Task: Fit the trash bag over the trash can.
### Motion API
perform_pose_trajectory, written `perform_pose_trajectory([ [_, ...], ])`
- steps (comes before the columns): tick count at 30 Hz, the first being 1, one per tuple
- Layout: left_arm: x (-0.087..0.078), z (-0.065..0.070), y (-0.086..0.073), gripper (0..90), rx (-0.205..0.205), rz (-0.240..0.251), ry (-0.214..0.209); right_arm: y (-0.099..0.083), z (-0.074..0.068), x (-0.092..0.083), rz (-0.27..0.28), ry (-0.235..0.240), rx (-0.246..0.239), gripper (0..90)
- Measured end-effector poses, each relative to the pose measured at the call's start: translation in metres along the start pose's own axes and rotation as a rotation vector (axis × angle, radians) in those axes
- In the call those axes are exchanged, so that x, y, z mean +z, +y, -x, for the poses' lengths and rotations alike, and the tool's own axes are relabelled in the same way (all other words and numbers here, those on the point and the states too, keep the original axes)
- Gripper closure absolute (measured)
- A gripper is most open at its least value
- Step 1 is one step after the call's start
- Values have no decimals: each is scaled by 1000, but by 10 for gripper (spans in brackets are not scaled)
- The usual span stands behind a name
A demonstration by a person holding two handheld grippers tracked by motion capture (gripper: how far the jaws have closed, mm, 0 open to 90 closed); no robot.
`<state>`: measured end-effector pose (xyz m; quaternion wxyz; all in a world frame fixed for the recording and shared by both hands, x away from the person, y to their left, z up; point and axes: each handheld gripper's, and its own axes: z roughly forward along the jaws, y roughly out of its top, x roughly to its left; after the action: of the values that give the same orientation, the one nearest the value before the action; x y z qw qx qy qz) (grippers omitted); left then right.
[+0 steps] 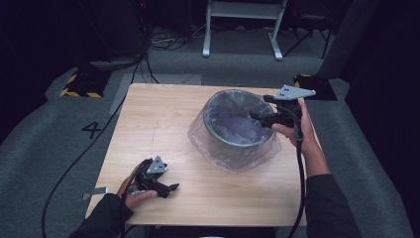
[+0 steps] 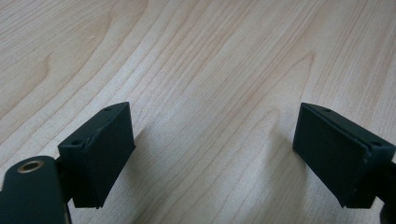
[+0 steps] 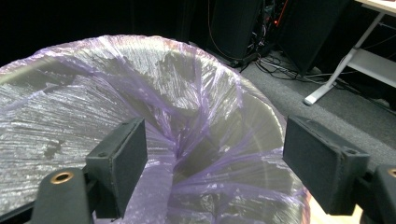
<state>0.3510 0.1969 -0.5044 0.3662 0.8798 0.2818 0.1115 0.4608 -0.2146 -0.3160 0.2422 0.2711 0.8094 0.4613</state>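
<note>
Your right gripper (image 1: 261,118) is at the near-right rim of the bin (image 1: 233,139), reaching in over its mouth from the right side of the worktop (image 1: 163,124). Its jaws stand apart with nothing pinched between them; in the right gripper view, the purple-tinted liner bag (image 3: 187,140) spreads below and beyond them, wrinkled and draped into the bin's hollow. The bin sits on the right half of the worktop, toward the far edge, and the bag is folded over its rim so that loose clear plastic skirts down the outside and pools on the wood around its base. Your right hand (image 1: 297,131) grips the tool just outside the rim, and the cable trails down past your forearm. Your left gripper (image 1: 166,187) rests low near the front left of the worktop, well apart from the bin. Its jaws are spread wide too, with bare wood grain showing between them in the left gripper view, and they hold nothing.
</note>
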Motion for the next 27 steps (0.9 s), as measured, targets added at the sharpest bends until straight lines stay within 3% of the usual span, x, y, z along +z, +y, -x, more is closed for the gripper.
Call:
perform_pose_trajectory([
  [7,0,0,0,122,0,0,0,5,-4,8,-33,35,0,211],
  [27,0,0,0,122,3,1,-3,6,-14,32,-232,102,-69,216],
])
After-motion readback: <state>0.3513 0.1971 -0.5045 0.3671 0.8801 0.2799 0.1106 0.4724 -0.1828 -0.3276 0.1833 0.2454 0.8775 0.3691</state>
